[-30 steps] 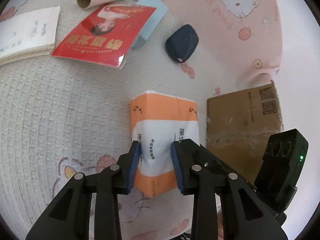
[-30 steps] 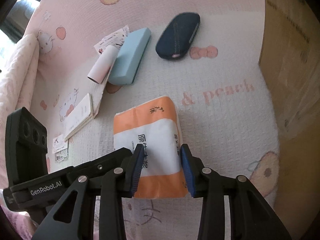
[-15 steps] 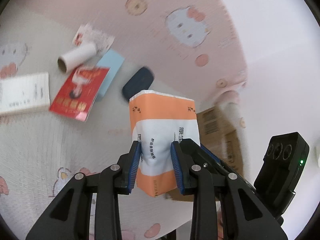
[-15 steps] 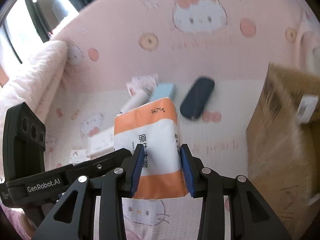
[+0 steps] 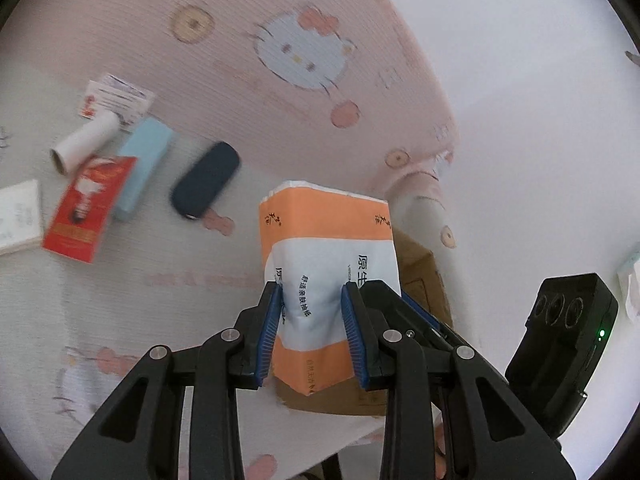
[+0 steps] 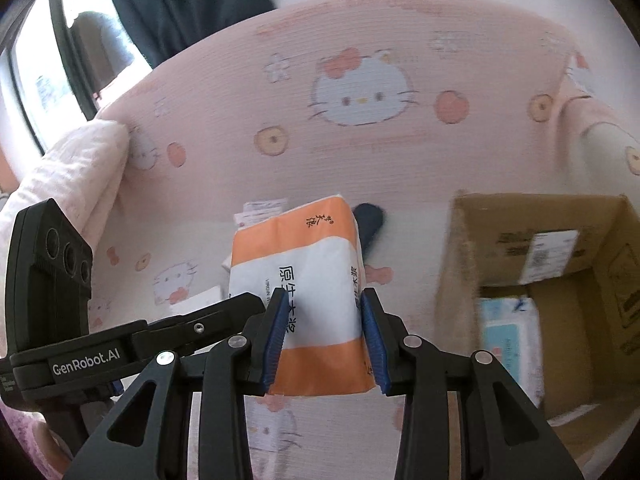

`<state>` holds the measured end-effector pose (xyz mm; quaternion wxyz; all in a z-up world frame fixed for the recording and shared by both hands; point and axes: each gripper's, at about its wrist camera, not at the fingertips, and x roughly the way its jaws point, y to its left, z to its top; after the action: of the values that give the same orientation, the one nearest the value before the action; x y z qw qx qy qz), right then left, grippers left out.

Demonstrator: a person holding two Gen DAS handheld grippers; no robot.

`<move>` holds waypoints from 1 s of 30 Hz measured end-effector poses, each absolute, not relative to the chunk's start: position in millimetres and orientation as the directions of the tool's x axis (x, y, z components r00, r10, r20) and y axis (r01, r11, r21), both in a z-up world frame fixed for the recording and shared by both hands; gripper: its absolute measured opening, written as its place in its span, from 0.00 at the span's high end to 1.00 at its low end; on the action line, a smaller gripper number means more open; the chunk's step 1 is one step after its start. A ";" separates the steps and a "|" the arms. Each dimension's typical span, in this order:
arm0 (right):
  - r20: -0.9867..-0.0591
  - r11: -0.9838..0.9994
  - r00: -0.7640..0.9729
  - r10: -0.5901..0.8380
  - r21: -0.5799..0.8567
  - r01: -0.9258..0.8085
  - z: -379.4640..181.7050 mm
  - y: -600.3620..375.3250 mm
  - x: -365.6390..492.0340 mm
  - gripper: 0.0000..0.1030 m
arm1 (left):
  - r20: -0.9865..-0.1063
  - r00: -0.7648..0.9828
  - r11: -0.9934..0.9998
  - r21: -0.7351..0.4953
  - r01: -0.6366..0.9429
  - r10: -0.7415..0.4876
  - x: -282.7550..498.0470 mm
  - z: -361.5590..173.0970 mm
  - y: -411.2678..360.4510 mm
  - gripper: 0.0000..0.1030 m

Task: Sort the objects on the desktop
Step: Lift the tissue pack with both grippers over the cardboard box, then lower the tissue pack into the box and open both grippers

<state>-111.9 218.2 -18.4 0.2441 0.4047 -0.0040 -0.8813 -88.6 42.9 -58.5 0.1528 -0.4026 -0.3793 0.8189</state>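
Note:
An orange and white tissue pack [image 5: 326,248] is held in the air by both grippers. My left gripper [image 5: 312,320] is shut on its near end. My right gripper [image 6: 322,328] is shut on the same tissue pack [image 6: 304,264] from the other side. An open cardboard box [image 6: 552,280] stands at the right in the right wrist view, with a pale blue packet [image 6: 508,340] lying inside. In the left wrist view the box [image 5: 420,276] shows behind and under the pack.
On the Hello Kitty bed cover lie a dark blue case [image 5: 204,186], a light blue box [image 5: 142,164], a red booklet [image 5: 90,208], a cardboard tube [image 5: 86,148], a leaflet [image 5: 116,98] and a white notebook [image 5: 18,216]. A pink padded backrest [image 6: 360,80] rises behind.
Both grippers have lifted the tissue pack off the bed cover and carried it up and toward the cardboard box. The box's open inside now shows.

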 end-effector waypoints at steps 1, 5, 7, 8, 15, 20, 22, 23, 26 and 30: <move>-0.711 -0.888 -0.563 -0.422 0.198 0.415 -16.4 227.3 -113.7 0.66 | -0.540 -0.622 -0.665 -0.746 0.040 0.567 -94.0 -55.8 51.7 0.67; -0.718 -0.910 -0.577 -0.391 0.205 0.362 -13.8 260.2 -122.0 0.66 | -0.528 -0.599 -0.672 -0.741 -0.022 0.602 -112.4 -44.3 87.5 0.67; -0.722 -0.919 -0.581 -0.376 0.210 0.334 -13.1 276.4 -126.3 0.66 | -0.523 -0.589 -0.675 -0.736 -0.054 0.617 -121.0 -39.5 105.8 0.67; -0.724 -0.923 -0.583 -0.369 0.213 0.320 -12.7 284.5 -128.4 0.66 | -0.521 -0.583 -0.677 -0.733 -0.070 0.624 -125.4 -37.7 115.1 0.67; -0.740 -0.948 -0.593 -0.318 0.230 0.222 -10.0 341.0 -143.2 0.66 | -0.539 -0.510 -0.677 -0.726 -0.121 0.670 -149.2 -39.9 167.7 0.67; -0.766 -0.955 -0.570 -0.296 0.255 0.154 -17.1 373.5 -153.3 0.66 | -0.602 -0.419 -0.691 -0.717 -0.091 0.680 -165.4 -55.7 191.0 0.67; -0.778 -0.951 -0.550 -0.304 0.278 0.133 -24.8 381.2 -157.3 0.66 | -0.625 -0.401 -0.706 -0.704 -0.081 0.670 -167.7 -60.1 197.2 0.67; -0.783 -0.948 -0.538 -0.311 0.293 0.123 -29.0 384.9 -158.8 0.66 | -0.643 -0.394 -0.721 -0.688 -0.078 0.657 -167.8 -62.0 201.5 0.67; -0.798 -0.929 -0.488 -0.354 0.358 0.090 -45.0 395.2 -162.6 0.66 | -0.702 -0.366 -0.769 -0.637 -0.062 0.611 -170.3 -66.3 210.8 0.67; -0.803 -0.907 -0.444 -0.396 0.416 0.057 -60.1 402.9 -165.7 0.66 | -0.777 -0.335 -0.834 -0.549 -0.054 0.533 -173.8 -64.0 225.3 0.69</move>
<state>-165.7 402.9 -60.1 0.1361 0.5093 -0.1666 -0.8333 -173.8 225.3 -64.0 0.1865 -0.5454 -0.2193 0.7872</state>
